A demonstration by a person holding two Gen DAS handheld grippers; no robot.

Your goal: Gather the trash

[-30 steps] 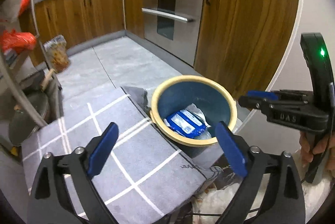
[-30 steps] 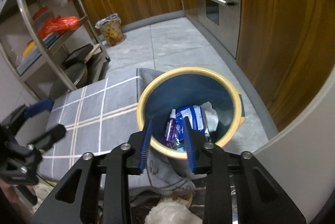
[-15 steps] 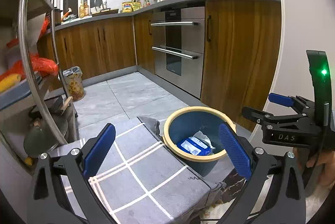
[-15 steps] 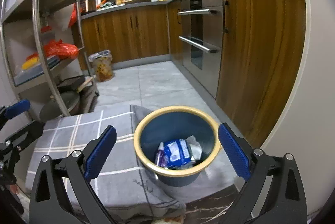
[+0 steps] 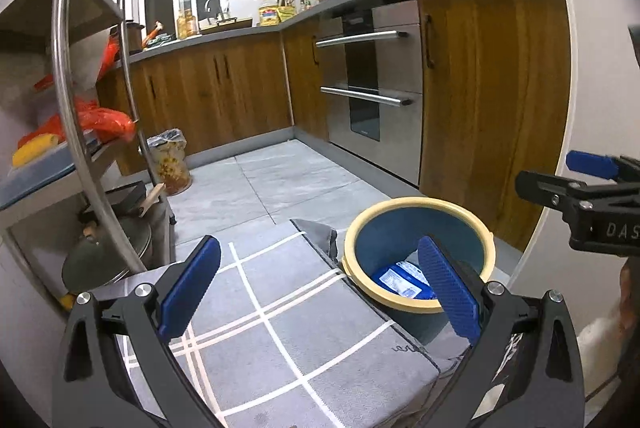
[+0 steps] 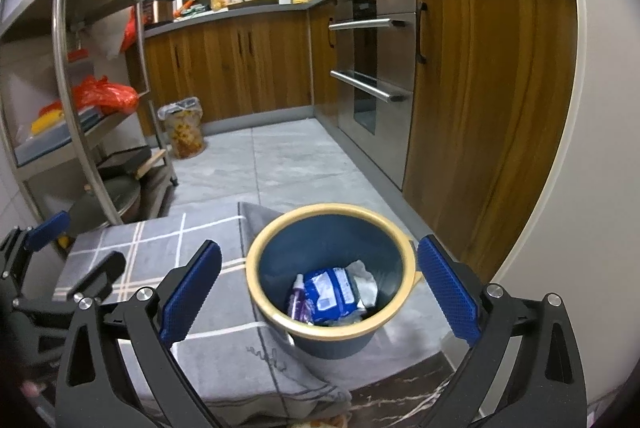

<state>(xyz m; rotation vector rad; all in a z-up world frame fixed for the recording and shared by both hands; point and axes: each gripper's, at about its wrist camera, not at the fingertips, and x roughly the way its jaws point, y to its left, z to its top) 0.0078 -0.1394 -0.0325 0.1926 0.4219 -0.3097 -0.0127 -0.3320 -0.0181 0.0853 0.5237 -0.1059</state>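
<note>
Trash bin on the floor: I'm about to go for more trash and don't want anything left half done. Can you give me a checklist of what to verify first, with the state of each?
1. Right gripper open and holding nothing: ok, the jaws stand wide apart.
2. Left gripper open and holding nothing: ok.
3. Trash bin upright beside the grey checked mat: ok.
4. Trash inside the bin, not on its rim: ok; blue packet, purple bottle and crumpled wrapper lie at the bottom.
5. No trash lying on the mat: ok for the visible part.
6. Trash left near the camera: cannot tell; something pale shows at the bottom edge.
</note>
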